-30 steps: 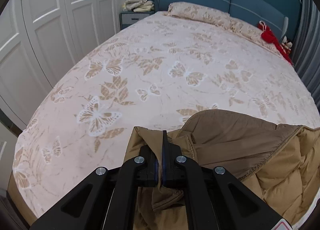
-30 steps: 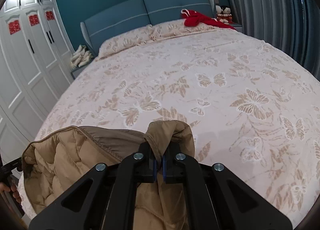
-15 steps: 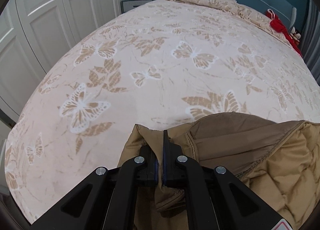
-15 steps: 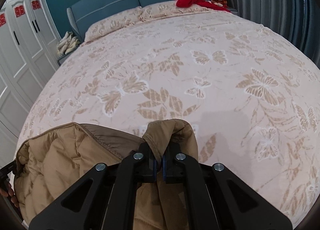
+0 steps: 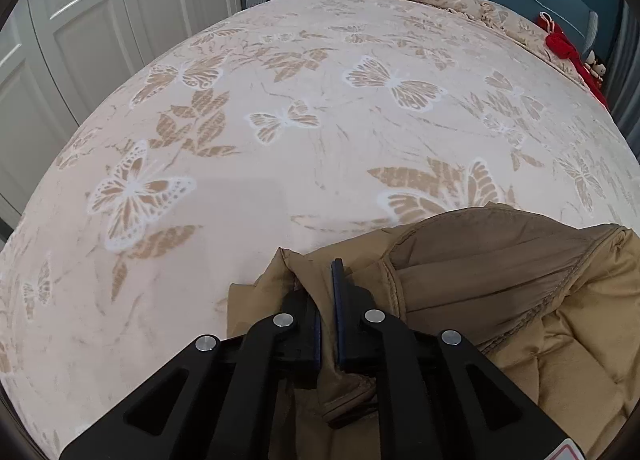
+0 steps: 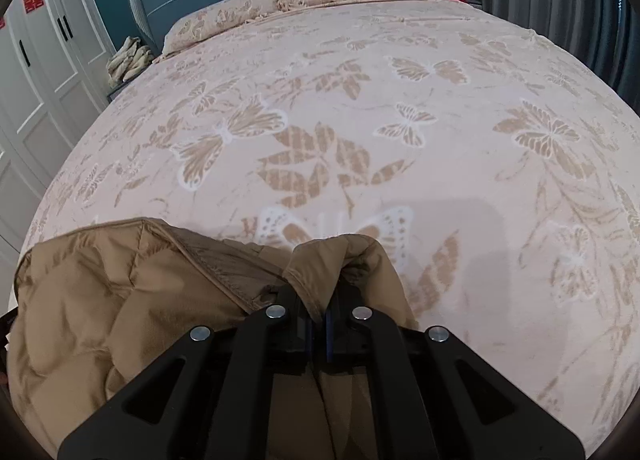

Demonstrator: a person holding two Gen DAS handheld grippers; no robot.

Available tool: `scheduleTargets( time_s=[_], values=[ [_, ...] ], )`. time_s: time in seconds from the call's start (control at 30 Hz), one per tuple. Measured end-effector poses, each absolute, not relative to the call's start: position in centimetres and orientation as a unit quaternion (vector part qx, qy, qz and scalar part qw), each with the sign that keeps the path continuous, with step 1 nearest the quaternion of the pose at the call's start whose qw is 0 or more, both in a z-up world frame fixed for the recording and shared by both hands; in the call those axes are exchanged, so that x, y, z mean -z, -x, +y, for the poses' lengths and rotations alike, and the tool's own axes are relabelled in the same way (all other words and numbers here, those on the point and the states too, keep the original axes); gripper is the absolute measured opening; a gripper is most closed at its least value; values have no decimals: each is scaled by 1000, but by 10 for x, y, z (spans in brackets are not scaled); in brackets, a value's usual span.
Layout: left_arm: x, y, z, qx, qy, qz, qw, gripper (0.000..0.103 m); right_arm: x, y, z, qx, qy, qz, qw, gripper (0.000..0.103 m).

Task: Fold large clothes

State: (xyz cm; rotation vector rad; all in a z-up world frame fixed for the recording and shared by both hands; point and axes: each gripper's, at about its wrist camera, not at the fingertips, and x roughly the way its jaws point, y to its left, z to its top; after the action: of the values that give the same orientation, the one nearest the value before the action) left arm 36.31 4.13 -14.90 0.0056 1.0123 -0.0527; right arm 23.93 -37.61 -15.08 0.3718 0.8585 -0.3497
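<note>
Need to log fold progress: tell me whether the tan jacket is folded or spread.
Neither: the tan jacket lies bunched at the bed's near edge, quilted lining showing.

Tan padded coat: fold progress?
Done: the tan padded coat is on the butterfly-print bedspread. In hand: the left gripper is opening around its edge, while the right gripper is clamped on fabric. Left: no fold visible yet.

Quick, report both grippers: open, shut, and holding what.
Left gripper: jaws opening, the tan jacket fabric still between them.
Right gripper: shut on a fold of the tan jacket.
</note>
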Motion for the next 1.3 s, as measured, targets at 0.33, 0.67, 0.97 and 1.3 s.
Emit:
scheduleTargets(
  time_s=[0.33, 0.67, 0.97, 1.3],
  values=[
    [161, -365, 42, 34, 16, 470, 882, 10, 164, -243, -377, 163, -184, 412, 877, 2],
    [80, -338, 78, 48, 25, 432, 900, 41, 96, -193, -394, 183, -177, 364, 896, 47],
    [-37, -296, 84, 20, 8, 309, 951, 73, 25, -153, -358, 127, -177, 313, 924, 20],
    [50, -301, -77, 132, -57, 419, 896, 51, 50, -234, -233, 28, -114, 367, 923, 11]
  ],
)
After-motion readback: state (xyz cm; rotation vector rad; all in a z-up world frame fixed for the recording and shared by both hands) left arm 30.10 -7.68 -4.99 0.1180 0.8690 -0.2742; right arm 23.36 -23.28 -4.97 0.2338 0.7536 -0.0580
